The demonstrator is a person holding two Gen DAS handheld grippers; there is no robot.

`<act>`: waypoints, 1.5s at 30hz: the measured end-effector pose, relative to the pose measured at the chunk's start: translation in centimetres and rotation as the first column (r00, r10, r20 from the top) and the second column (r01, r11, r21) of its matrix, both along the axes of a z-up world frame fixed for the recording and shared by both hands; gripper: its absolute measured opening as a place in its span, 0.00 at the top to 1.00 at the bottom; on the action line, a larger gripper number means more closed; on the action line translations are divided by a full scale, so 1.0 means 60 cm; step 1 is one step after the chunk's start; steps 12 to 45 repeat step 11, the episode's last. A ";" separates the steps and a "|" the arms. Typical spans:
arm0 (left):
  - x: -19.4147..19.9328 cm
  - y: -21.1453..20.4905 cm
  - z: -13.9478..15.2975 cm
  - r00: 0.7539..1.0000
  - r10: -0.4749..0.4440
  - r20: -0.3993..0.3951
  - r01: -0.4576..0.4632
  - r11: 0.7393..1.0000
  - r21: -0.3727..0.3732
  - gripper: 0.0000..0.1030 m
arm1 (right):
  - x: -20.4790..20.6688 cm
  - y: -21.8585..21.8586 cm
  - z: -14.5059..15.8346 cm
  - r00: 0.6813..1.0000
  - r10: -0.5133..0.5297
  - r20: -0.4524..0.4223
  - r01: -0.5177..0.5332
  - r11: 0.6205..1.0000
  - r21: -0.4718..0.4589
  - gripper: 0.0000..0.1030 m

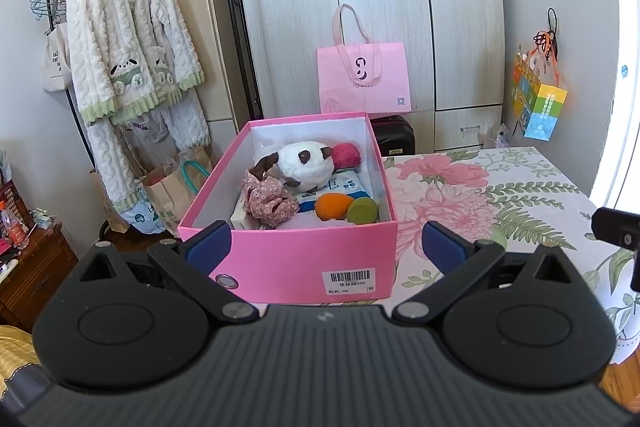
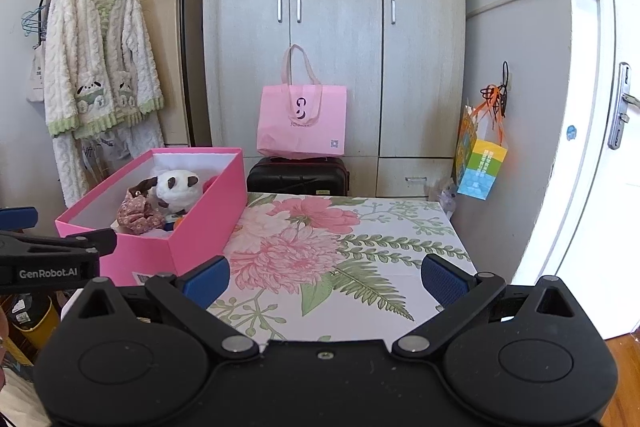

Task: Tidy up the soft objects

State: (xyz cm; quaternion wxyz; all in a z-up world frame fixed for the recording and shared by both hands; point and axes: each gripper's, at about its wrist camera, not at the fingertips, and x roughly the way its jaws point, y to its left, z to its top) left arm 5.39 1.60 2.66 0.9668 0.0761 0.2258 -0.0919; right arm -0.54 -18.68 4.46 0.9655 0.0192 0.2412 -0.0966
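A pink shoe box point(image 1: 296, 259) point(image 2: 200, 223) stands open on the floral tablecloth point(image 1: 500, 195) point(image 2: 360, 247). Inside lie a white and brown plush toy point(image 1: 306, 165) point(image 2: 176, 187), a floral scrunchie point(image 1: 270, 201) point(image 2: 138, 213), a pink yarn ball point(image 1: 347, 154), an orange sponge point(image 1: 331, 207), a green sponge point(image 1: 362, 210) and a blue-white packet point(image 1: 340, 189). My left gripper point(image 1: 326, 247) is open just in front of the box's near wall, holding nothing. My right gripper point(image 2: 326, 281) is open over the tablecloth to the right of the box, also with nothing in it.
A pink tote bag point(image 1: 363, 79) point(image 2: 302, 123) sits on a black suitcase point(image 2: 298, 177) before the wardrobe point(image 2: 332, 27). A fleece robe point(image 1: 132, 59) hangs on a rack at left. A colourful gift bag point(image 2: 480, 163) hangs at right by the white door point(image 2: 600, 147).
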 end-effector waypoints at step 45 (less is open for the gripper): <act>-0.009 0.006 0.001 0.999 -0.011 0.032 0.012 1.000 -0.015 0.00 | 0.003 -0.005 -0.005 0.999 -0.032 -0.018 0.032 0.999 0.004 0.00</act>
